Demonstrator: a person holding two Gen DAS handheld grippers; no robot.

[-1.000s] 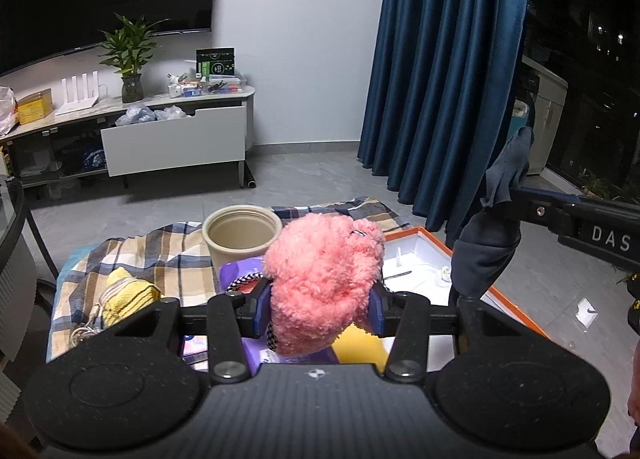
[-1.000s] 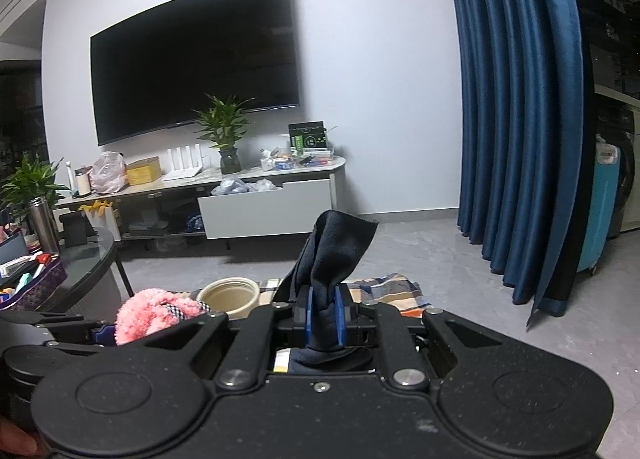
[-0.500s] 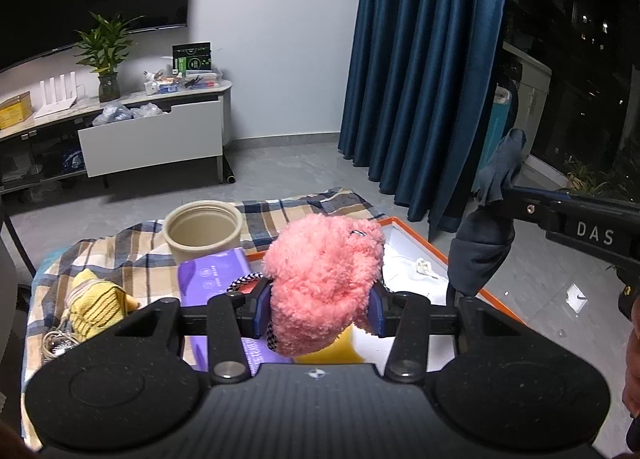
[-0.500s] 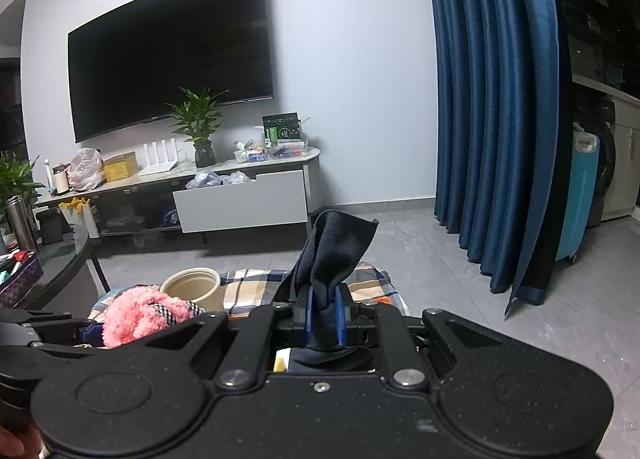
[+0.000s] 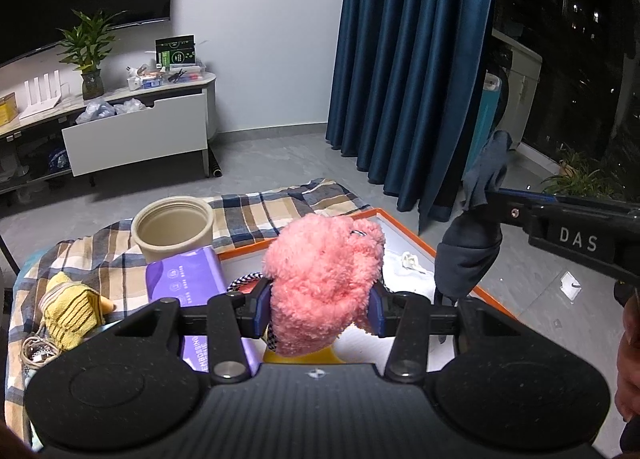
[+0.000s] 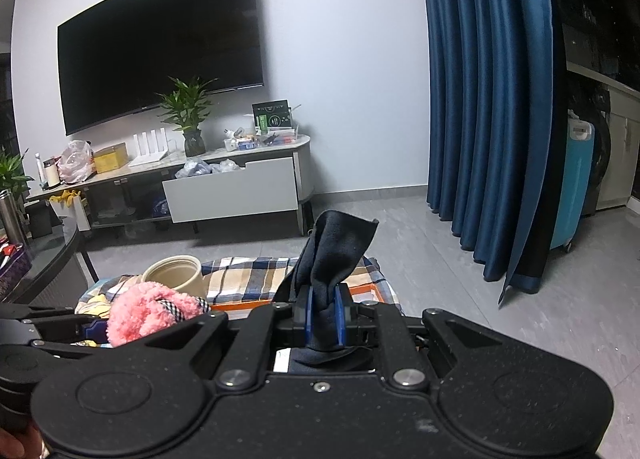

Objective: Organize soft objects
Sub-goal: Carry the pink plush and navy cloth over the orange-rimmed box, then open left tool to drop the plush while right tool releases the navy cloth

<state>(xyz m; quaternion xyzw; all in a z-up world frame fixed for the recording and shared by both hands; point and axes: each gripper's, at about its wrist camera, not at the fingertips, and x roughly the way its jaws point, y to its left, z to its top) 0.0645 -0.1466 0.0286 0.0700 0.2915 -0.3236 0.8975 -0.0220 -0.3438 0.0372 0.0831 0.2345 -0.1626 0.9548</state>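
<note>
A fluffy pink slipper [image 5: 324,279] with a checked lining fills my left gripper [image 5: 320,309], which is shut on it above the orange-rimmed white tray [image 5: 404,221]. The slipper [image 6: 148,313] shows at the lower left of the right wrist view. My right gripper [image 6: 323,317] is shut on a dark navy sock [image 6: 336,251] that sticks up between the blue pads. From the left wrist view that sock [image 5: 472,255] hangs from the right gripper [image 5: 490,195] over the tray's right edge.
A plaid cloth [image 5: 256,211] covers the low surface. On it stand a beige pot [image 5: 172,229], a purple wipes pack [image 5: 184,277] and a yellow striped knit item [image 5: 70,309]. Blue curtains [image 5: 408,67] hang behind, a TV cabinet [image 6: 232,187] stands far back.
Both grippers have shifted rightwards over the tray with their loads. The pot and cabinet slid left in both views. Grips are unchanged.
</note>
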